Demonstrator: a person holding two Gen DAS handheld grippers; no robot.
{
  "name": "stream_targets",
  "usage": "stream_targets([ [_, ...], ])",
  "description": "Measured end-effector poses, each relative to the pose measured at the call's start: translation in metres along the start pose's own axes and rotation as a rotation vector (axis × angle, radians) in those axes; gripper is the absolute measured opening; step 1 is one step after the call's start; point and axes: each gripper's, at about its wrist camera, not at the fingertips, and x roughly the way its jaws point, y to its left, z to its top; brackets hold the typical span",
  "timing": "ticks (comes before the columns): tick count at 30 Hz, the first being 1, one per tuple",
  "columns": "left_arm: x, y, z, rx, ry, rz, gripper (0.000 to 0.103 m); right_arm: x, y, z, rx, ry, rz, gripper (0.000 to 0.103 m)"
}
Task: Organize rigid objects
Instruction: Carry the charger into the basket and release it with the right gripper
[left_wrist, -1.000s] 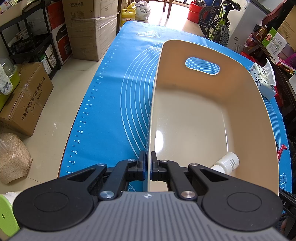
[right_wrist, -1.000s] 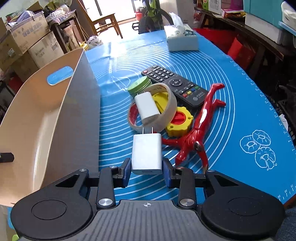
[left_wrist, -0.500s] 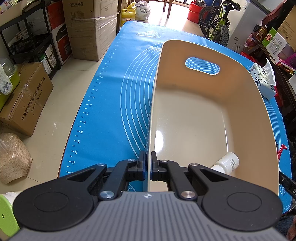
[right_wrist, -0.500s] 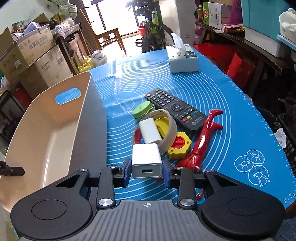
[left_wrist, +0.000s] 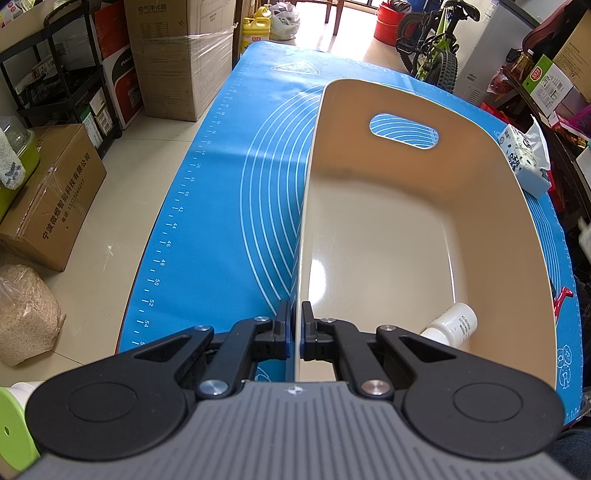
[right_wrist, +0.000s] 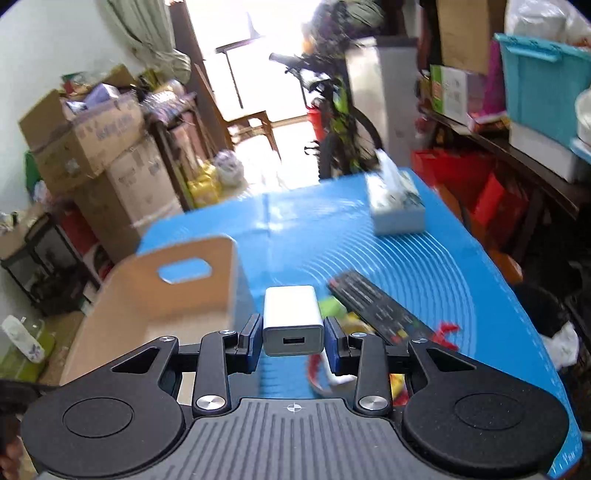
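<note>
A beige plastic bin (left_wrist: 406, 221) with a handle slot stands on the blue mat (left_wrist: 229, 206). My left gripper (left_wrist: 295, 317) is shut on the bin's near left wall. A small white bottle (left_wrist: 452, 325) lies in the bin's near right corner. In the right wrist view my right gripper (right_wrist: 293, 334) is shut on a white USB charger (right_wrist: 291, 317), held in the air above the mat. The bin (right_wrist: 162, 306) lies left of it. Below and to the right lie a black remote (right_wrist: 373, 306), a red toy (right_wrist: 445, 332) and yellow and green pieces, blurred.
A tissue box (right_wrist: 397, 206) sits on the far right of the mat (right_wrist: 443, 266). Cardboard boxes (left_wrist: 51, 195), shelves and a bicycle (left_wrist: 432, 48) surround the table. A cluttered shelf runs along the right side.
My right gripper has risen with the charger off the mat and tipped toward level, so the room beyond shows. The left gripper and the bin have not moved.
</note>
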Motion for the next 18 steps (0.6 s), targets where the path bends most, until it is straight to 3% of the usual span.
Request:
stream_targets([
  [7,0.001,-0.001,0.000,0.001,0.002,0.001,0.006,0.020,0.054,0.021,-0.105,-0.018,0.082,0.042],
  [18,0.001,0.000,0.001,0.002,0.003,-0.006,0.006,0.079,0.124,-0.005,-0.243,0.149,0.117,0.042],
])
